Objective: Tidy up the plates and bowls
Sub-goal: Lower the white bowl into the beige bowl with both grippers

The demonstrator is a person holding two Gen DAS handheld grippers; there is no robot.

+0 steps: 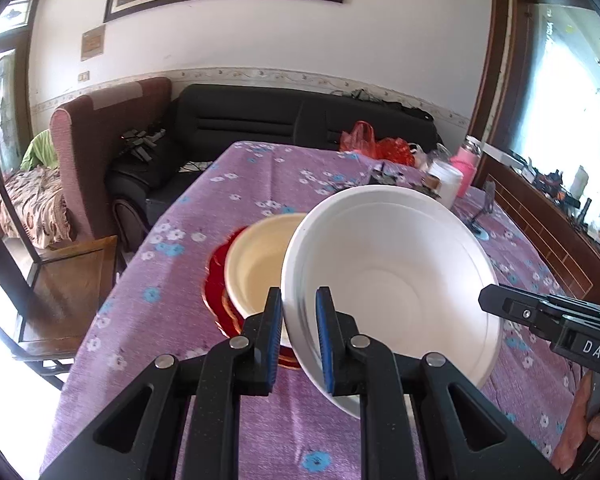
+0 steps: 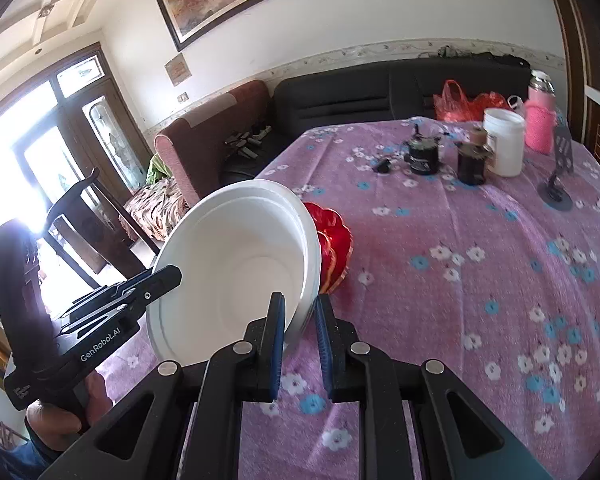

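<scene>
A white foam bowl hangs tilted above the purple flowered tablecloth, held from both sides. My left gripper is shut on its left rim, blue pads on either side of the wall. My right gripper is shut on the opposite rim of the same white bowl. Each gripper shows in the other's view: the right gripper at the bowl's right edge, the left gripper at its left edge. Beyond the held bowl, a cream bowl sits on a red plate; only the red plate shows in the right wrist view.
At the table's far end stand a white jar, a pink bottle, two dark containers, a phone stand and red bags. A black sofa lies behind; a wooden chair stands at the left edge.
</scene>
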